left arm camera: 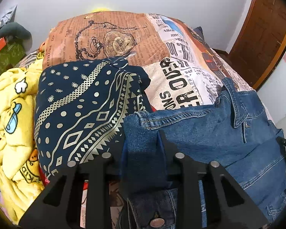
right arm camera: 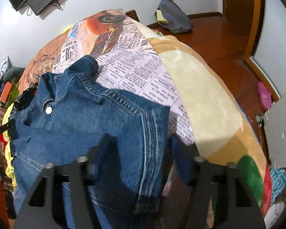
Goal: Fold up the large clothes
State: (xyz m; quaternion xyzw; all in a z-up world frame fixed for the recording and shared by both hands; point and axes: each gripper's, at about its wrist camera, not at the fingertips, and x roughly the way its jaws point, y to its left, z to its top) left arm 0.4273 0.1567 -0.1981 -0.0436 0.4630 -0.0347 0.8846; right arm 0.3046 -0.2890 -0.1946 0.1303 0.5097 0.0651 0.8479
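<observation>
Both claws are clamped on a denim jacket (left arm camera: 209,133) that lies on the near end of a bed (left arm camera: 112,38) covered with a newspaper-print blanket. Left claw (left arm camera: 143,152) is narrow, its pads pinching a fold of denim at the jacket's left edge, close to a metal button. Right claw (right arm camera: 139,152) stands somewhat wider, with a thick bunch of denim along a seam filling the gap between its fingers; its pads appear to press on it, though blur makes this less sure.

Just left of the jacket sits a folded navy patterned cloth (left arm camera: 82,110), and beyond that a yellow cartoon blanket (left arm camera: 11,114).

Main risk, as I judge it: the right grip holds bulky, layered denim, so a layer could slide out when the jacket is lifted or swung, leaving the fold crooked. Pulling the two claws unevenly would skew the edges. Dragging the jacket leftward could also snag and disturb the navy cloth, and the hanging hem may catch on the bed's edge
</observation>
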